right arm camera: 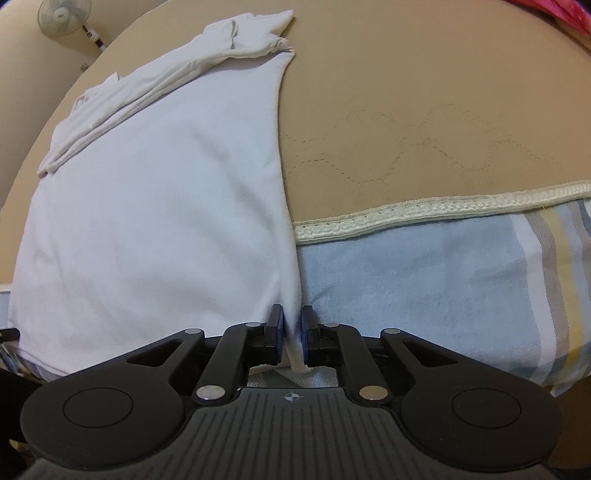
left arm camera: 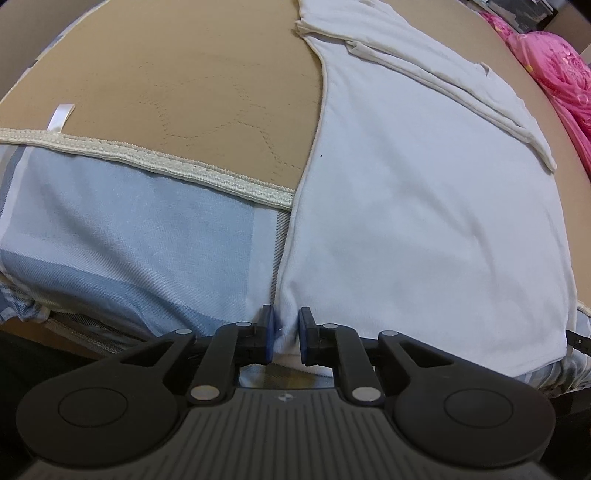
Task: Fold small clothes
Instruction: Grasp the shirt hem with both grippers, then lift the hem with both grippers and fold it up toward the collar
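Note:
A white garment [left arm camera: 424, 206] lies spread flat on the tan mattress [left arm camera: 184, 92], its near hem hanging over the bed's front edge. Its sleeves are folded in across the far part. My left gripper [left arm camera: 287, 338] is shut on the garment's near left hem corner. My right gripper [right arm camera: 293, 338] is shut on the garment's [right arm camera: 159, 206] near right hem corner, with a strip of white cloth pinched between the blue pads. A folded sleeve [right arm camera: 177, 77] crosses the far part in the right wrist view.
The mattress [right arm camera: 424, 110] has a cream braided edge trim [left arm camera: 177, 166] and a blue striped side panel [left arm camera: 122, 236]. A pink blanket [left arm camera: 554, 74] lies at the far right. A wall fan [right arm camera: 64, 16] shows at the far left of the right wrist view.

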`<state>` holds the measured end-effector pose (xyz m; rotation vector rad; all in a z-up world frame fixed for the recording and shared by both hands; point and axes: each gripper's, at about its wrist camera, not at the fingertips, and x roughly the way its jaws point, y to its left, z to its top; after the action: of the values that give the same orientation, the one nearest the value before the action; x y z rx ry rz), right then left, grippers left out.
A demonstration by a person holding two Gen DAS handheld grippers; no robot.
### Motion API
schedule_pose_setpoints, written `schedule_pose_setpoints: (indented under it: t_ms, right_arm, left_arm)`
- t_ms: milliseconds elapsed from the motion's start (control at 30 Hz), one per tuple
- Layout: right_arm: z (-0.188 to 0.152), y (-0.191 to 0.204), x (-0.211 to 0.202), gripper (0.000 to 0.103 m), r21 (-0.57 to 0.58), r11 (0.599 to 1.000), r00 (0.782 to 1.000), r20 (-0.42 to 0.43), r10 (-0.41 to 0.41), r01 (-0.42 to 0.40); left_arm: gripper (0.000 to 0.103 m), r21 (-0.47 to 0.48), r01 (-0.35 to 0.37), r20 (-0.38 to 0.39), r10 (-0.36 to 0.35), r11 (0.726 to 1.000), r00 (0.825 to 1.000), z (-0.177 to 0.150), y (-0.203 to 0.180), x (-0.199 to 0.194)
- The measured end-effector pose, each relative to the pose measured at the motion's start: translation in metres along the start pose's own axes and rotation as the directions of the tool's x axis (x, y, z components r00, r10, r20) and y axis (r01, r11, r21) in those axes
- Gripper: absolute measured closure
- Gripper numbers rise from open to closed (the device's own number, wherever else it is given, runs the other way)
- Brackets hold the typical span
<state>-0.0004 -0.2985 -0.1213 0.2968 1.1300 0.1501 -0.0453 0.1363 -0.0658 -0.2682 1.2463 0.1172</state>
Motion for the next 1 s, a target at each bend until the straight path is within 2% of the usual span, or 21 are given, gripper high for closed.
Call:
schedule_pose_setpoints:
  t_ms: [200,300,467,500,533,633,700,800,867,1000]
  right_arm:
    - [0.000,0.001,-0.002,0.093,-0.007,1.000,1.000,0.002,-0.006,0.006]
    - [-0.002,-0.001,-0.003,0.083,-0.004,1.000,1.000,0.003,-0.027,0.027]
    - [-0.003,0.005,0.000,0.081,-0.048,0.998,0.999,0.004,-0.042,0.042]
    - [-0.003,0.006,0.001,0.081,-0.057,0.997,0.999,0.005,-0.045,0.045]
    - [-0.003,0.008,0.001,0.081,-0.070,0.997,0.999,0.006,-0.045,0.045]
    - [-0.004,0.012,-0.003,0.096,-0.095,0.995,0.999,0.031,-0.033,0.036]
    - [-0.002,0.011,-0.016,0.098,-0.084,0.996,0.996,0.084,0.001,0.006]
    - [0.005,0.002,-0.048,0.098,-0.021,0.995,0.977,0.188,0.104,-0.102]
    - [0.009,-0.006,-0.074,0.099,0.020,0.982,0.947,0.268,0.176,-0.188]
    - [0.006,-0.016,-0.121,0.099,0.047,0.951,0.879,0.397,0.264,-0.307]
  left_arm:
    - [0.082,-0.009,-0.013,0.003,0.013,1.000,1.000,-0.002,-0.003,-0.002]
    - [0.082,-0.019,-0.010,0.000,0.010,1.000,1.000,-0.003,-0.001,-0.003]
    - [0.082,0.018,-0.030,-0.002,0.030,0.999,1.000,-0.001,-0.007,0.003]
    - [0.084,0.029,-0.036,0.003,0.036,0.999,0.999,-0.001,-0.009,0.002]
    - [0.092,0.037,-0.039,0.009,0.039,0.999,0.999,-0.002,-0.011,0.002]
    - [0.096,0.070,-0.058,0.047,0.055,0.996,0.997,-0.004,-0.018,-0.005]
    - [0.096,0.096,-0.060,0.096,0.050,0.994,0.994,-0.005,-0.023,-0.018]
    - [0.096,0.135,-0.037,0.185,0.011,0.990,0.983,-0.004,-0.028,-0.051]
    - [0.097,0.144,-0.003,0.243,-0.032,0.990,0.970,-0.003,-0.028,-0.076]
    - [0.097,0.171,0.059,0.345,-0.116,0.983,0.931,-0.010,-0.017,-0.125]
